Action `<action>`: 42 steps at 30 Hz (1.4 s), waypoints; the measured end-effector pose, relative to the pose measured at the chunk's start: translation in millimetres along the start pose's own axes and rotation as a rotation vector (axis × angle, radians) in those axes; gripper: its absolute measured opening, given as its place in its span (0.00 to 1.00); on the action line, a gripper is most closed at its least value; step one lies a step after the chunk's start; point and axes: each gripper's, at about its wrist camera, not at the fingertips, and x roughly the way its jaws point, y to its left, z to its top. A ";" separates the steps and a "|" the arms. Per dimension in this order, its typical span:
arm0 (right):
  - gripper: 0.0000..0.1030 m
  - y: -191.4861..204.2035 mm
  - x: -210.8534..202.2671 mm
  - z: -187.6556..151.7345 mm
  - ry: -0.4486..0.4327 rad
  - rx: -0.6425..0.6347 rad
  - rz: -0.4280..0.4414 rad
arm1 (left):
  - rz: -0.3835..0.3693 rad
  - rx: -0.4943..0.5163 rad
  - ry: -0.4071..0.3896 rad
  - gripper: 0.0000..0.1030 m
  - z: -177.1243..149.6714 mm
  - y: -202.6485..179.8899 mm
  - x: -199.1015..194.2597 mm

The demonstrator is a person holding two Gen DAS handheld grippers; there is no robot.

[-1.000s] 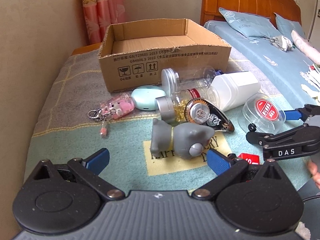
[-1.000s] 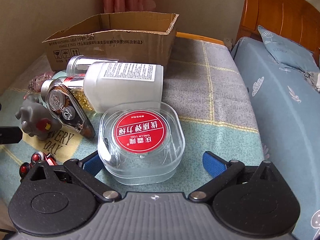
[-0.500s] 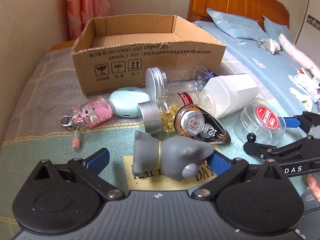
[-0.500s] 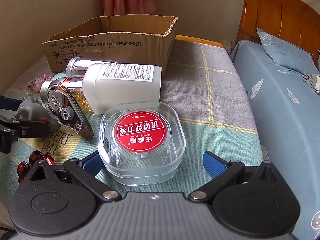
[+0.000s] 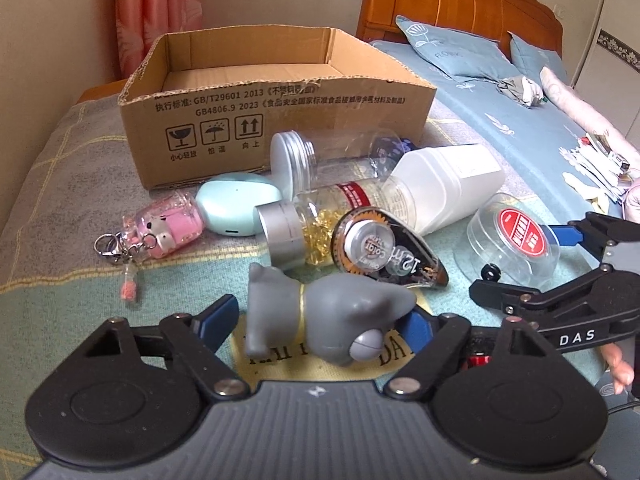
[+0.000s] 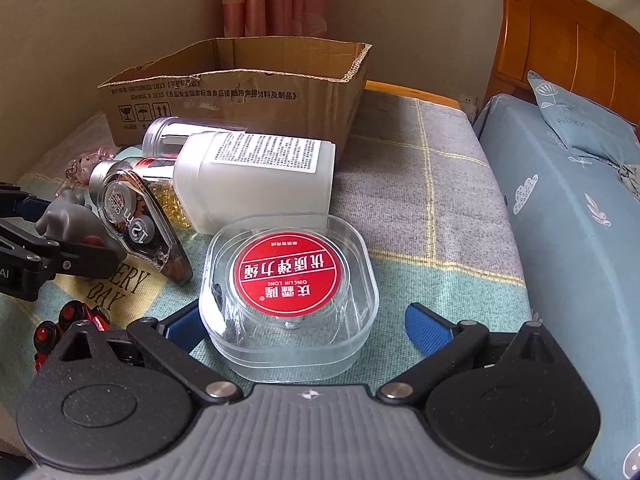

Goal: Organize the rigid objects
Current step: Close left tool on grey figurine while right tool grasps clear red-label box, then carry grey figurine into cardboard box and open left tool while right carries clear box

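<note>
A: Step in hand, as judged: both pick-ups are being set up at once. The left gripper (image 5: pixel 320 316) is spread wide around the grey figurine (image 5: pixel 320 316), which lies on its side on the blanket (image 5: pixel 60 280). The right-hand pad appears to be at or against the figurine's head; a gap is seen at the other pad. Nothing is clamped yet.

B: And the other side?

A: The right gripper (image 6: pixel 304 322) is likewise released, its pads to either side of the clear case with the red label (image 6: pixel 288 292). The case sits flat on the blanket, just in front of the white bottle (image 6: pixel 256 184). Contact at the left pad cannot be told; the right pad stands apart.

B: Destination noted?

A: The cardboard box (image 5: pixel 280 120) is taken as the likely destination. It stands open at the back of the pile, and what is visible of its interior holds nothing, so sorting is judged barely begun. Left on the blanket: the correction tape (image 5: pixel 388 248), the capsule bottle (image 5: pixel 320 224), the clear jar (image 5: pixel 320 160), the mint case (image 5: pixel 236 208), the pink keychain (image 5: pixel 168 228) and a red toy (image 6: pixel 72 320).

B: Requirements for the next move?

A: Closure of the left pads across the figurine's rounded body, squarely, since slipping is likely on that shape. The tape lies just beyond it and should not be nudged. A clean lift over the box's near wall is then called for.
</note>
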 end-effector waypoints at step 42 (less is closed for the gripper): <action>0.78 2.4 -62.7 40.9 0.002 -0.158 0.154 | 0.065 0.046 -0.003 0.71 44.7 7.6 -55.4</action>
